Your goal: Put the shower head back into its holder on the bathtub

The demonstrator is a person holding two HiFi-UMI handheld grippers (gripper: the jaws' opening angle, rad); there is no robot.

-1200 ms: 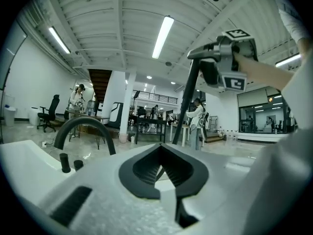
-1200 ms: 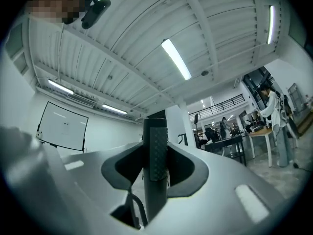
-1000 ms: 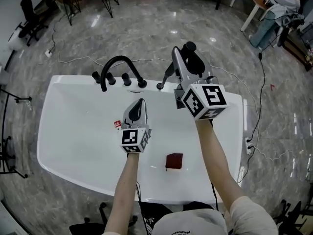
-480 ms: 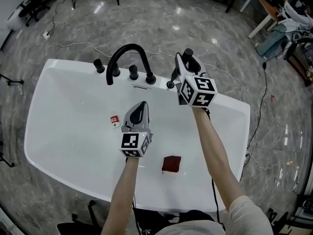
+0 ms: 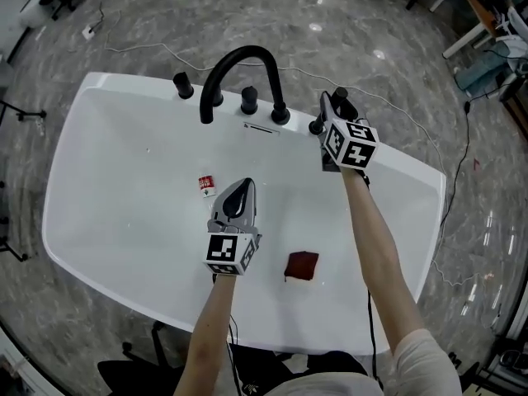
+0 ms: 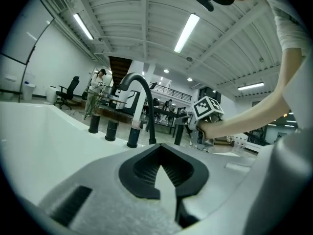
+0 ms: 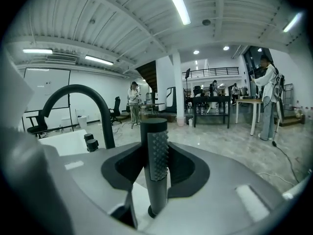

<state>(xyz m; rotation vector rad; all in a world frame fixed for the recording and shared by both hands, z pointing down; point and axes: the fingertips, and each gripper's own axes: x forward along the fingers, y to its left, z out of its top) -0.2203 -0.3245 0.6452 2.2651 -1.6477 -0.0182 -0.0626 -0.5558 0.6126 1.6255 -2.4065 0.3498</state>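
The black shower head (image 5: 340,97) stands upright between the jaws of my right gripper (image 5: 332,112), which are shut on its handle. In the right gripper view the shower head (image 7: 154,155) shows its nubbed face, and its lower end meets a dark ring on the white rim. That holder (image 5: 314,127) sits on the bathtub's (image 5: 107,89) far rim, just right of the faucet. My left gripper (image 5: 239,191) hangs shut and empty over the tub's inside, its jaws (image 6: 161,173) pressed together.
A black arched faucet (image 5: 243,73) with round knobs stands on the far rim. A dark red square (image 5: 301,265) and a small red-and-white item (image 5: 206,184) lie inside the tub. Cables run over the marble floor (image 5: 388,23) behind.
My right gripper has come down with the shower head from above the rim to the holder. The left gripper has sunk a little toward the tub's inside.
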